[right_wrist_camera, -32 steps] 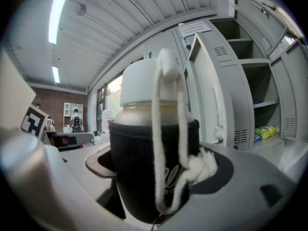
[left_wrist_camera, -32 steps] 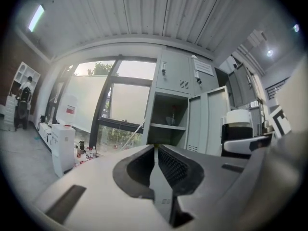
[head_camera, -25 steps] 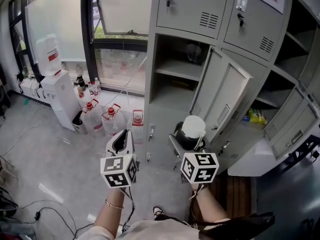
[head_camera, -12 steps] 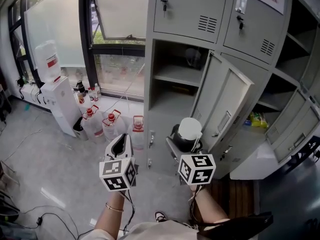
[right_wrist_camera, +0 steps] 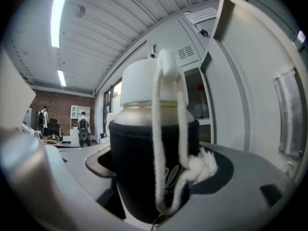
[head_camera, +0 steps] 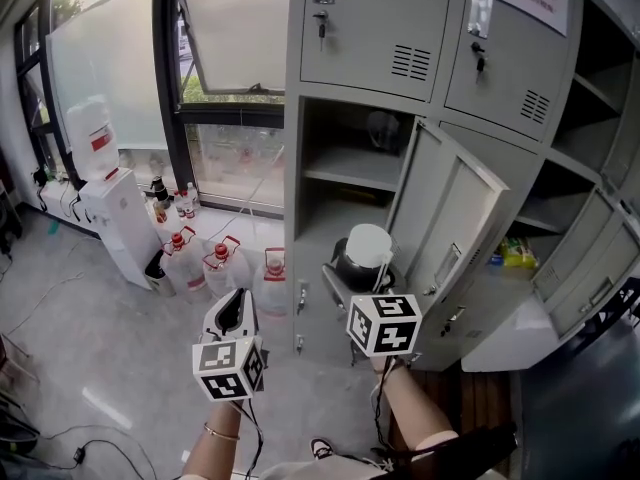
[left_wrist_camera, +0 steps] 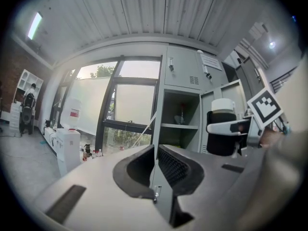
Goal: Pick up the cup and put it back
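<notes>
Right gripper [right_wrist_camera: 155, 179] is clamped on the black-sleeved steel cup with white lid and cord [head_camera: 366, 252], in the air before the open grey metal locker [head_camera: 352, 168]. Left gripper [left_wrist_camera: 155, 163] is closed on nothing. The cup is judged rigid and moderately heavy. The fabric sleeve offers the surest hold.

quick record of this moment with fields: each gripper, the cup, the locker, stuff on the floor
left gripper: jaws together, nothing between them
right gripper: shut on the cup
cup: white lid, black sleeve, white cord down its front; held in the air before the open locker
locker: grey metal, door swung open, inner shelf showing
floor: water jugs by the window, water dispenser further left
</notes>
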Motion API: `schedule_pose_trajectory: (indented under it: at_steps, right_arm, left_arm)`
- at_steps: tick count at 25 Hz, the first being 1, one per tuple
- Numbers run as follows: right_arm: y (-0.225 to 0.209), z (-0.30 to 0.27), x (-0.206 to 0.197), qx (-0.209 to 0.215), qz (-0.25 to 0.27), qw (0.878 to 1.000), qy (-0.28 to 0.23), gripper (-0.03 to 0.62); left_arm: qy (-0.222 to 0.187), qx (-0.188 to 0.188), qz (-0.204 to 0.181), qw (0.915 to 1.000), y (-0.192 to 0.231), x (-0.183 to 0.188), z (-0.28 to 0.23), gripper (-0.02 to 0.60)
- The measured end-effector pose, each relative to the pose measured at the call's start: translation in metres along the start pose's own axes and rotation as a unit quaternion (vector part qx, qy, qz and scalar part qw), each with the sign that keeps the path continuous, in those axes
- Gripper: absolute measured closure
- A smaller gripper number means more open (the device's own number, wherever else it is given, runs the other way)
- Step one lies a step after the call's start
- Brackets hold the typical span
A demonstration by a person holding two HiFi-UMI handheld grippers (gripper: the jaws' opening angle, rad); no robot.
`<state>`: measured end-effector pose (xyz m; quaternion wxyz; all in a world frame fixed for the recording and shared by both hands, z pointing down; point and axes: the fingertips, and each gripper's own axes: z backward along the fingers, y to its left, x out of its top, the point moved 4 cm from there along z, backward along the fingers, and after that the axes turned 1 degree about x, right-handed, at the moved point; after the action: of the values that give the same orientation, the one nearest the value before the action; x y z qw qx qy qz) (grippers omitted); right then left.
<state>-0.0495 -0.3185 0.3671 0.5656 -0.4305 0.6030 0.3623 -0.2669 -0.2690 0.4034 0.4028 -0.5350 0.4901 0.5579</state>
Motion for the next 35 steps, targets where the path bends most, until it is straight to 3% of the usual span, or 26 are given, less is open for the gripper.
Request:
schedule_pose_trajectory:
  at_steps: [11, 22, 35]
  right_arm:
    - [-0.016, -0.077, 0.042, 0.008, 0.006, 1.000, 0.004, 0.175]
    - [-0.038, -0.145, 0.085, 0.004, 0.009, 1.000, -0.003, 0.175]
    - [-0.084, -0.204, 0.114, -0.027, 0.000, 1.000, -0.008, 0.175]
  left_arm:
    - [0.017, 0.030, 0.000, 0.9994, 0.026, -0.010, -0.009, 0.555]
    - [0.020, 0.033, -0.008, 0.9992, 0.037, -0.008, -0.034, 0.555]
    - [0.016, 0.061, 0.011, 0.9979, 0.053, -0.014, -0.055, 0.555]
